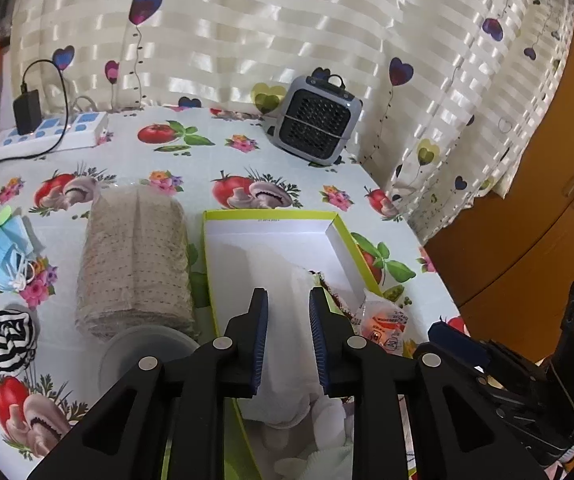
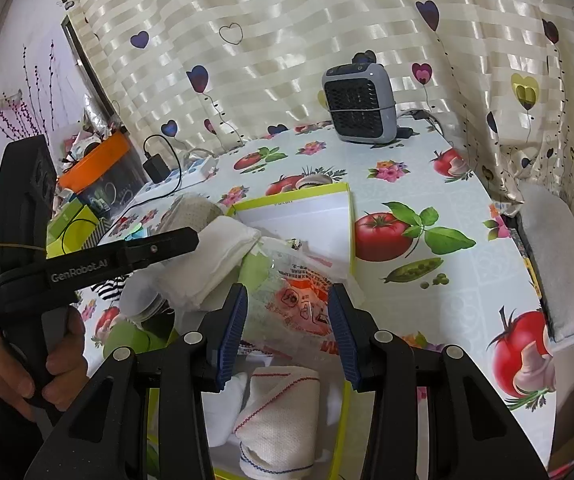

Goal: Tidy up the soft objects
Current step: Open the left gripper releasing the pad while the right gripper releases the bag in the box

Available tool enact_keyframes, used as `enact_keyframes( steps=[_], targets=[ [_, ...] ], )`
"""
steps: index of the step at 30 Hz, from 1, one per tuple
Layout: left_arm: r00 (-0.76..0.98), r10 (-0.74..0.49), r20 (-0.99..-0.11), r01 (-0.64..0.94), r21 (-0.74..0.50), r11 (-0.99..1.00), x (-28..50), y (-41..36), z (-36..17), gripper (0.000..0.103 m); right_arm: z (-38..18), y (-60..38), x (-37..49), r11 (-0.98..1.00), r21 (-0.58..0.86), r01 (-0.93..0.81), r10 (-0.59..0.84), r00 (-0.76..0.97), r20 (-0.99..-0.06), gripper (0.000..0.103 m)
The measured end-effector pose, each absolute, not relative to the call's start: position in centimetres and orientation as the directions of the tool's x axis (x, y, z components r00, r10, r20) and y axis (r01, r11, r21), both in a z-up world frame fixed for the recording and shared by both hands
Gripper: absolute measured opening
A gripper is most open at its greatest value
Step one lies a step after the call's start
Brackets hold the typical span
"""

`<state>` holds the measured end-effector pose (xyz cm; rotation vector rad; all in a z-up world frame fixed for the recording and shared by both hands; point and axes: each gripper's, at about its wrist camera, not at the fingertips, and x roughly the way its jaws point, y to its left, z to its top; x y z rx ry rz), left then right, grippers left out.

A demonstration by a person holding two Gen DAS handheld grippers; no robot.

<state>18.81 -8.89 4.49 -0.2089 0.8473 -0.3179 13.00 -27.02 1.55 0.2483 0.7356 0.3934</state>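
- Along the tabletop's (image 1: 319, 168) far edge, against the heart-print curtain (image 1: 287, 20), stand a small grey fan heater (image 1: 314, 120) and, toward the far left corner, a white power strip (image 1: 53, 132) with a black adapter (image 1: 27, 111) plugged in.
- Left of the box lie a beige dotted cloth roll (image 1: 135, 256), blue face masks (image 1: 5, 256) and a black-and-white striped fabric piece (image 1: 7, 340) (all outside the box).
- A clear round lid (image 1: 143, 350) sits at the roll's near end.
- The green-rimmed white box (image 1: 279, 236) holds a folded white cloth (image 2: 215, 256), a crinkly plastic packet with orange print (image 2: 307, 304) and a red-stitched white towel (image 2: 279, 412).
- The left gripper (image 1: 288, 336) hangs over the box, jaws narrowly parted, white cloth between them; whether the pads press it I cannot tell.
- The right gripper (image 2: 287, 332) stands wide above the packet, holding nothing.
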Motion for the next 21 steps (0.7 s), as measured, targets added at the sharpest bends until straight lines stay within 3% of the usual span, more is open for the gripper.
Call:
enact_keyframes(
  steps=[21],
  targets=[
    [0.662,-0.345,-0.666,0.208,-0.279,0.938,12.0,-6.1,6.6,0.02,3.3,-25.2,9.9,0.893,0.325,-0.31,0.448,0.679,-0.582,0.043]
  ],
)
